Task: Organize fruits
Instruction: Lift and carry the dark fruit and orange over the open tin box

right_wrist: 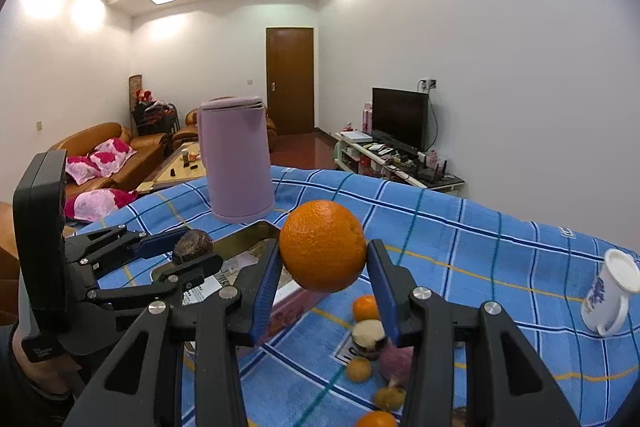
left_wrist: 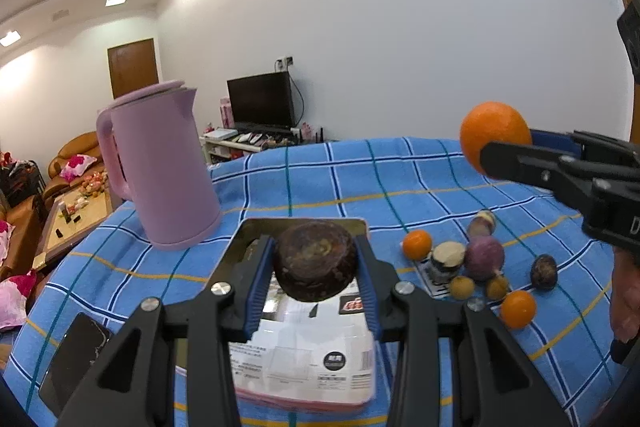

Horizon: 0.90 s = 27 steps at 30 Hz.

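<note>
My left gripper (left_wrist: 315, 269) is shut on a dark brown, rough round fruit (left_wrist: 315, 263), held in the air above a shiny tray (left_wrist: 256, 227) lined with printed paper. My right gripper (right_wrist: 322, 275) is shut on a large orange (right_wrist: 322, 245), also lifted off the cloth. In the left wrist view the orange (left_wrist: 495, 137) and right gripper (left_wrist: 506, 157) show at the right edge. In the right wrist view the left gripper (right_wrist: 192, 255) and its dark fruit (right_wrist: 192, 247) show at the left. Several small fruits lie on the blue checked cloth: a tangerine (left_wrist: 417, 245), a purple fruit (left_wrist: 484, 258), another tangerine (left_wrist: 518, 309).
A pink kettle (left_wrist: 160, 167) stands on the cloth behind the tray. A black phone (left_wrist: 76, 355) lies near the left front edge. A white mug (right_wrist: 610, 293) stands on the cloth far right. A person's hand (left_wrist: 624, 299) shows at the right edge.
</note>
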Each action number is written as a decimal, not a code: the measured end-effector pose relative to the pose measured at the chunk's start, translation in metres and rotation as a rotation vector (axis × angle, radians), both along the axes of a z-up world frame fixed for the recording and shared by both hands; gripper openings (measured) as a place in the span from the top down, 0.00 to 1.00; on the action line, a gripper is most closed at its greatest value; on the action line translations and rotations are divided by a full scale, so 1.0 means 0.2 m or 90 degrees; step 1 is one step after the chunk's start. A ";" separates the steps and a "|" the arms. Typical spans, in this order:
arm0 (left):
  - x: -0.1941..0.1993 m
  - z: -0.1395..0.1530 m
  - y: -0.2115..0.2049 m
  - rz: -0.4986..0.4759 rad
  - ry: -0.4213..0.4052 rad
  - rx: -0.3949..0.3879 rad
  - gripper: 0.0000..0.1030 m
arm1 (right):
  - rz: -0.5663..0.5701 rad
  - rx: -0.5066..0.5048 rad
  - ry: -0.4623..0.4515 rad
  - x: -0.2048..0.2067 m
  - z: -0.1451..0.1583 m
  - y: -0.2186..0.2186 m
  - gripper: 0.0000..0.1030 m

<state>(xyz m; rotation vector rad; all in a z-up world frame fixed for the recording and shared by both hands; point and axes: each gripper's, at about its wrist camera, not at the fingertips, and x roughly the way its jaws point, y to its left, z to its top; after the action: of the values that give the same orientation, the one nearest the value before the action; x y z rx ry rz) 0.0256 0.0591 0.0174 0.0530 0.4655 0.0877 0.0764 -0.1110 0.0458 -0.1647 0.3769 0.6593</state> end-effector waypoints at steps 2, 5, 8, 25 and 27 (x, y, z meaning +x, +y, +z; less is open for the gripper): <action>0.01 -0.01 0.02 0.006 0.004 0.004 0.60 | 0.008 -0.009 0.002 0.01 -0.01 0.05 0.56; 0.03 -0.03 0.05 0.011 0.014 0.004 0.60 | 0.018 -0.020 0.008 0.03 -0.03 0.12 0.56; 0.05 -0.05 0.09 0.019 0.023 0.006 0.60 | 0.027 -0.026 0.016 0.06 -0.06 0.18 0.56; 0.15 -0.14 0.26 0.055 0.073 0.003 0.60 | 0.061 -0.069 0.062 0.17 -0.21 0.46 0.56; 0.17 -0.15 0.27 0.058 0.081 0.005 0.60 | 0.063 -0.073 0.070 0.18 -0.23 0.48 0.56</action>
<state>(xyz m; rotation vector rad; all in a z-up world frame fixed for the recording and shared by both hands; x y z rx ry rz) 0.0591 0.1138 -0.0134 0.0455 0.5942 0.1772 0.1134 -0.0149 0.0000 -0.2583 0.5146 0.7472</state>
